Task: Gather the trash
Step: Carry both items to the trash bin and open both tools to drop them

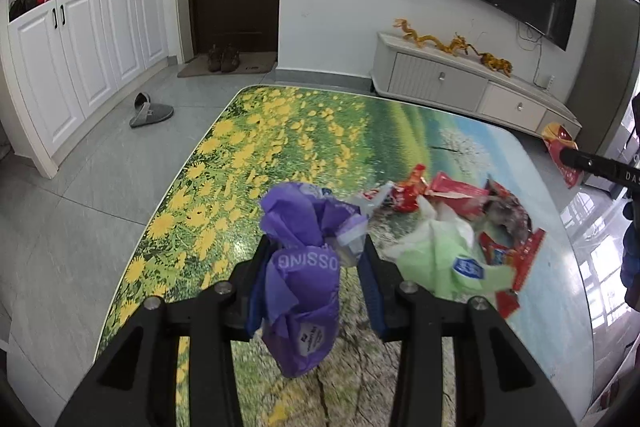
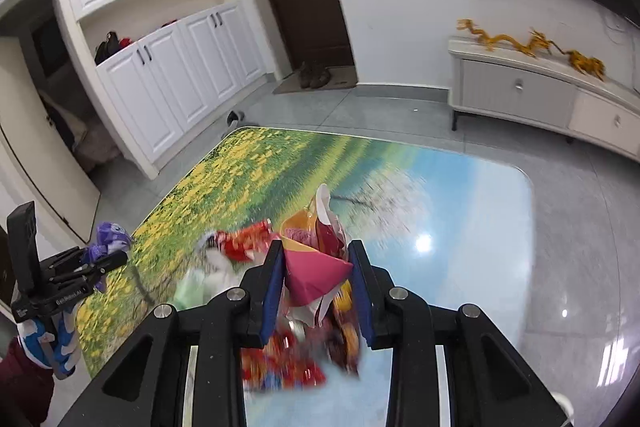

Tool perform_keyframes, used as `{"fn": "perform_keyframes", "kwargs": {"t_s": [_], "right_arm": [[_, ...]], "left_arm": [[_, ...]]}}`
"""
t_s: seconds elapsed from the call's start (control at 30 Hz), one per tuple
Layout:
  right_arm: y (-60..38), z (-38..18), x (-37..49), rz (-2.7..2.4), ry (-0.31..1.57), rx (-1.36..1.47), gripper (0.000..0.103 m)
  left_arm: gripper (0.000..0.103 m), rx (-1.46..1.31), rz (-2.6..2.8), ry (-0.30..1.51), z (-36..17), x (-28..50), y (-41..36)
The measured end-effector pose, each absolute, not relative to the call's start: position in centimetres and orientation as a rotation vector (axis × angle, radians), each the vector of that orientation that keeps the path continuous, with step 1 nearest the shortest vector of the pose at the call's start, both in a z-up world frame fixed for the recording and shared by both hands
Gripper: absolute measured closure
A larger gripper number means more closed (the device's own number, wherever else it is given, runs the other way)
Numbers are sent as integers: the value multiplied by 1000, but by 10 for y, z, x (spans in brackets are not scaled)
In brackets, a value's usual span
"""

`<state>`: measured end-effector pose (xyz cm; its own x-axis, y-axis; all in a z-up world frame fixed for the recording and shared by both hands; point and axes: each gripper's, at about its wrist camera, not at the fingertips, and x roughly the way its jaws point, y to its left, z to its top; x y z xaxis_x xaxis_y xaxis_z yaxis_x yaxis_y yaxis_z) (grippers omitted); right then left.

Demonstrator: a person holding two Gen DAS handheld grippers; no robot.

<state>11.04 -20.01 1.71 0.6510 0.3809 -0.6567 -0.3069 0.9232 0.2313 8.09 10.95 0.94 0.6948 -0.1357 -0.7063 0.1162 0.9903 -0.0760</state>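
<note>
My left gripper is shut on a crumpled purple plastic bag, held just above the picture-printed table. The right wrist view shows that gripper at the far left with the purple bag sticking out of it. My right gripper is shut on a pink and red snack wrapper, also off the tabletop. On the table between them lie a pale green bag and several red wrappers. A blurred red wrapper shows under the right gripper.
A grey slipper lies on the tiled floor to the left of the table. White cupboards line the left wall. Shoes sit at the dark door. A low TV cabinet stands behind the table.
</note>
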Motion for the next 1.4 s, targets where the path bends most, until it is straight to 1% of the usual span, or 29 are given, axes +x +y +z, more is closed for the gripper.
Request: {"fn": "perform_keyframes", "kwargs": {"t_s": [0.2,0.37,0.57,0.73,0.87,1.0,1.1,1.33,1.4], "right_arm": [[-241,18,54,297,751,151,73],[-283,19,14,206,729,224,73],[-343,17,-40,79,686,298,73],[-389,6,-74,-20,682,327,73],[-425,-14,-91,-88,696,364,73],[-460,-45,-103,-137,729,431,73],[-478,-69,-105,-158,758,482,73],[-508,-114,-105,-188,828,545,73],[-513,-124,-103,-194,844,557,71]], "left_arm": [[65,-34,-175,754,30,52,100],[65,-19,-248,728,48,37,69],[65,31,-373,705,65,24,4],[65,67,-498,718,69,24,-70],[64,124,-598,743,63,21,-142],[64,183,-705,780,51,17,-221],[62,224,-769,809,37,14,-273],[62,253,-863,905,1,11,-356],[62,262,-873,921,-8,11,-371]]}}
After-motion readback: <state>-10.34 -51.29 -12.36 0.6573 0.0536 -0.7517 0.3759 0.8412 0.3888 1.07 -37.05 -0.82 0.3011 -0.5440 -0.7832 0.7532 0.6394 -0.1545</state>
